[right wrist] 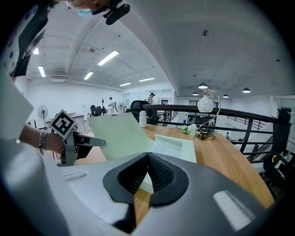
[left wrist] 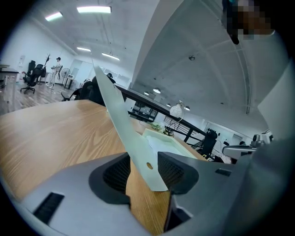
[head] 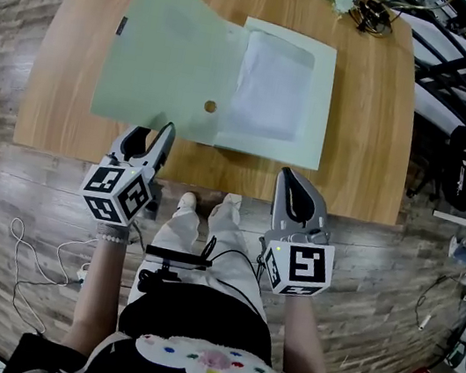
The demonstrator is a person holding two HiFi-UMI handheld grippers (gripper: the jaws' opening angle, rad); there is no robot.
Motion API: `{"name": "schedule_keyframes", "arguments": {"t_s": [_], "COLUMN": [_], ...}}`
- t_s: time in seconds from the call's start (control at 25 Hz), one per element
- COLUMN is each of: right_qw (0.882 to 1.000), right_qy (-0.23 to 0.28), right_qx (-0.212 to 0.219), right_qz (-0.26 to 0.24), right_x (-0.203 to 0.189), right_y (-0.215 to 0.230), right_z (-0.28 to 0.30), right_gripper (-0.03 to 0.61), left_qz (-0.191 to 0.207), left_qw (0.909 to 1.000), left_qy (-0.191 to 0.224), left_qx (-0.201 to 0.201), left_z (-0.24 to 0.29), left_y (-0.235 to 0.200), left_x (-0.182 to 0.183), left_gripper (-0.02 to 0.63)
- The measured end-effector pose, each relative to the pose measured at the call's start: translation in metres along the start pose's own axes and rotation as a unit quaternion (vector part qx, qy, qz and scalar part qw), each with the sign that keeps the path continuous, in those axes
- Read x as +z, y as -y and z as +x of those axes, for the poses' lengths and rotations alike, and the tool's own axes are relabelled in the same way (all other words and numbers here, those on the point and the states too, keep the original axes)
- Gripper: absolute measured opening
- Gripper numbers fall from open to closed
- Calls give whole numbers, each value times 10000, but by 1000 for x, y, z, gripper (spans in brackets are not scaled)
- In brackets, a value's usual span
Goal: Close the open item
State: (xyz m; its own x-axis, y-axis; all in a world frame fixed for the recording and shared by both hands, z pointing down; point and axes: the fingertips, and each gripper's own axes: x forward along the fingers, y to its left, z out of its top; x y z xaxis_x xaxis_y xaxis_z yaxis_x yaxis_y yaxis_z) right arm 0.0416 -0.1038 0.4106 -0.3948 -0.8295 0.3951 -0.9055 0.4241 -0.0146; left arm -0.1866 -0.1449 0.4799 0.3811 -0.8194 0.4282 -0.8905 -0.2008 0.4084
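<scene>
The pale green box (head: 318, 98) is lying open on the wooden table (head: 370, 116), its lid (head: 167, 53) (tilted up) spreading toward 9 o'clock. The left gripper (head: 151, 133) is straddling the lid's 6 o'clock edge, jaws apart. The right gripper (head: 292, 181), jaws together and empty, is hovering at the box's 6 o'clock.

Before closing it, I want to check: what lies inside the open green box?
A white layer, like folded paper or cloth, fills the green box. Anything beneath it is covered and cannot be seen.
</scene>
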Motion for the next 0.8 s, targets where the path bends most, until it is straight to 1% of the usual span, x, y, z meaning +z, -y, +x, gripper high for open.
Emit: {"name": "schedule_keyframes", "arguments": {"t_s": [0.12, 0.28, 0.4, 0.56, 0.72, 0.8], "right_qw": [9998, 9994, 9985, 9966, 9938, 9923], "right_qy": [-16, -128, -242, -388, -556, -613], "right_qx": [-156, -270, -384, -521, -601, -626], "right_qz": [107, 196, 304, 509, 754, 872], "right_x": [-4, -14, -26, -44, -64, -72], "right_y": [15, 35, 51, 72, 91, 100], "right_z": [0, 6, 9, 13, 15, 16], "right_gripper": [6, 94, 146, 169, 186, 192], "left_qz": [80, 317, 464, 595, 774, 868], "left_qw": [9999, 9994, 9988, 9979, 9961, 9952], "left_qy": [51, 45, 19, 11, 96, 120], "left_qx": [42, 95, 156, 260, 413, 437], "left_z": [0, 3, 3, 3, 2, 3], "left_y": [5, 12, 16, 22, 28, 35], "left_x": [3, 7, 8, 10, 15, 17], "left_gripper": [178, 166, 155, 131, 66, 58]}}
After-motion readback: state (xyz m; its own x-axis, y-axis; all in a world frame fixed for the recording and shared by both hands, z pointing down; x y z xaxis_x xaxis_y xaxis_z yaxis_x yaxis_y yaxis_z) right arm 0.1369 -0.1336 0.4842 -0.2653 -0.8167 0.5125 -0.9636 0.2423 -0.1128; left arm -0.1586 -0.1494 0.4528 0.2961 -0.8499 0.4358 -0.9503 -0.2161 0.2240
